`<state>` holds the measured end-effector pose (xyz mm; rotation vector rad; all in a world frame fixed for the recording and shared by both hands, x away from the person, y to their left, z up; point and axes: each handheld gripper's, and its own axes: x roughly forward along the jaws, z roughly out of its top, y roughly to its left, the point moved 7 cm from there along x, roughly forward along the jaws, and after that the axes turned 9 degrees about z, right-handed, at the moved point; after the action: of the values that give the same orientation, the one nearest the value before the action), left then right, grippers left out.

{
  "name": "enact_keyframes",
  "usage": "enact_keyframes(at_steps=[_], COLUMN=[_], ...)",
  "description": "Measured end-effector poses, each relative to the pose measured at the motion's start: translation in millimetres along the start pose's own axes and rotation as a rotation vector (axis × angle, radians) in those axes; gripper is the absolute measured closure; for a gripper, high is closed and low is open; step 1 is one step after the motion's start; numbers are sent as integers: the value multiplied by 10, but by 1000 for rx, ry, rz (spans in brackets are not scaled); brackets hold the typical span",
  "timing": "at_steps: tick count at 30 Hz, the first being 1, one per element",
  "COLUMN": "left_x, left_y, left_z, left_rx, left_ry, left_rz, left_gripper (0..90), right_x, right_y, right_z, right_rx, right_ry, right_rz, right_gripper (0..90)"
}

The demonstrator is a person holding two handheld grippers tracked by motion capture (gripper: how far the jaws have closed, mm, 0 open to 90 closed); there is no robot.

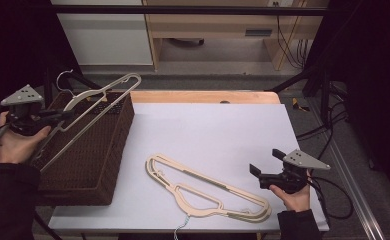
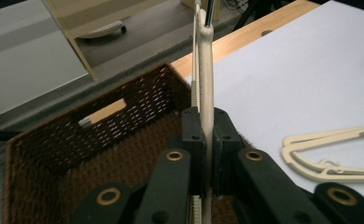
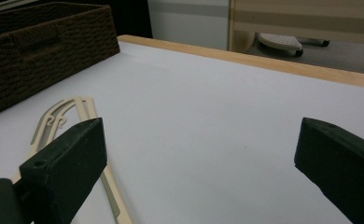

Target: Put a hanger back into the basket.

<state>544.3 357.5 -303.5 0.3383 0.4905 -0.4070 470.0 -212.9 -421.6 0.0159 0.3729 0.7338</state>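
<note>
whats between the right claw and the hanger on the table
Nothing: in the high view only bare white cover lies between the open right claw and the hanger.

1. Even overhead light brightens the white counter; surroundings fall into darkness.
2. Shadows stay soft and faint.
3. Nearby fingers blur slightly; no glare.

A grey floor is seen beyond the light wooden table, which is covered by a white sheet. Pale wooden furniture and a white cabinet are set behind. Black cables are hung at the right; both sides are left dark.
</note>
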Motion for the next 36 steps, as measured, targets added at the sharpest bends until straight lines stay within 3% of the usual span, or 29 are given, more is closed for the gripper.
enact_keyframes(at_steps=[3, 17, 36], left_x=[6, 54, 407], left_y=[71, 253, 196], left_z=[-90, -520, -978], left_rx=[-15, -38, -136], left_ry=[-1, 90, 176], left_rz=[7, 18, 8], left_gripper=[863, 862, 860], right_x=[6, 26, 46], right_y=[-2, -8, -13], right_z=[-4, -24, -49], right_rx=[1, -1, 2], right_ry=[3, 13, 24], right_rz=[-1, -3, 2], right_gripper=[27, 28, 32])
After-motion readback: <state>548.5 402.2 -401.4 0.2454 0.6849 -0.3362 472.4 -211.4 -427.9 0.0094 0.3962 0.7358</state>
